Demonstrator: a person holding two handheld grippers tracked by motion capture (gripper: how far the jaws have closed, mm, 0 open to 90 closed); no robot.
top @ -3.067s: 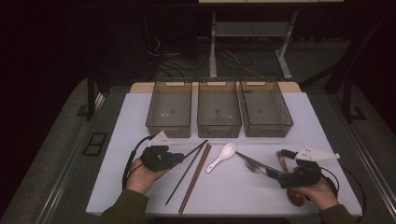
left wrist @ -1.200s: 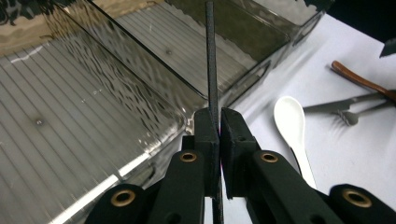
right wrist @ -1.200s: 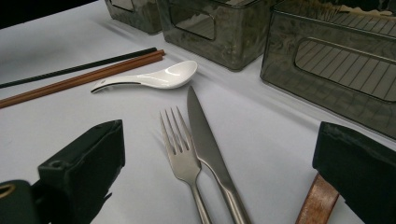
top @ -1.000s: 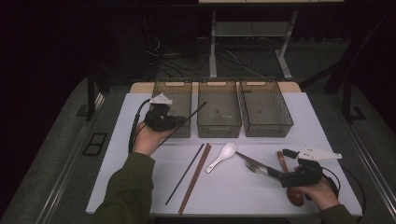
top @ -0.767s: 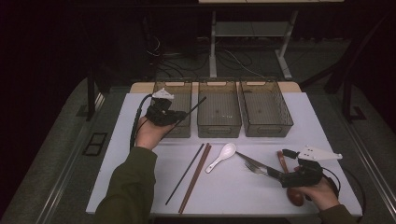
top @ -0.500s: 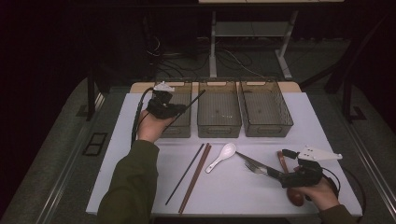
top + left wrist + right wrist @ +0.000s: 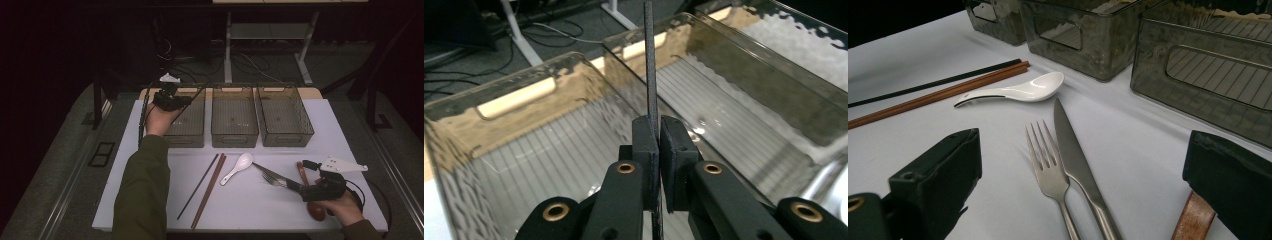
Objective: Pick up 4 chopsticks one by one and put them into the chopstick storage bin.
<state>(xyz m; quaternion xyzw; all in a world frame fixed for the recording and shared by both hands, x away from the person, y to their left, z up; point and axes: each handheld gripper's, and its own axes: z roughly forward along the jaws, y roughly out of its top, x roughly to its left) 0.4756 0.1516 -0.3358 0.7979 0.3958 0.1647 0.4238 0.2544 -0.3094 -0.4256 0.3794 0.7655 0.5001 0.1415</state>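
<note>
Thin black chopstick (image 7: 651, 75) pinched between the closed left tongs (image 7: 659, 150), sticking up past the pads and held above the leftmost of three smoky translucent plastic bins (image 7: 192, 125); in the high view, left tongs (image 7: 172, 100) hovering over that bin's far end, sleeve stretched forward across the white tabletop (image 7: 150, 200). Middle bin (image 7: 234, 117) and right bin (image 7: 285, 117) just beside, in a row. Nearer the tabletop's front edge, another black chopstick (image 7: 198, 186) and a reddish-brown wooden pair (image 7: 209, 191) lying side by side, then a white ceramic spoon (image 7: 238, 167), a steel fork (image 7: 1048, 170) and a steel knife (image 7: 1075, 160) touching along their lengths. Right tongs (image 7: 310, 190) resting low by the cutlery handles, spread wide open with nothing between them. Brown wooden handle (image 7: 1193, 220) under the right pad, possibly a wooden spoon.
</note>
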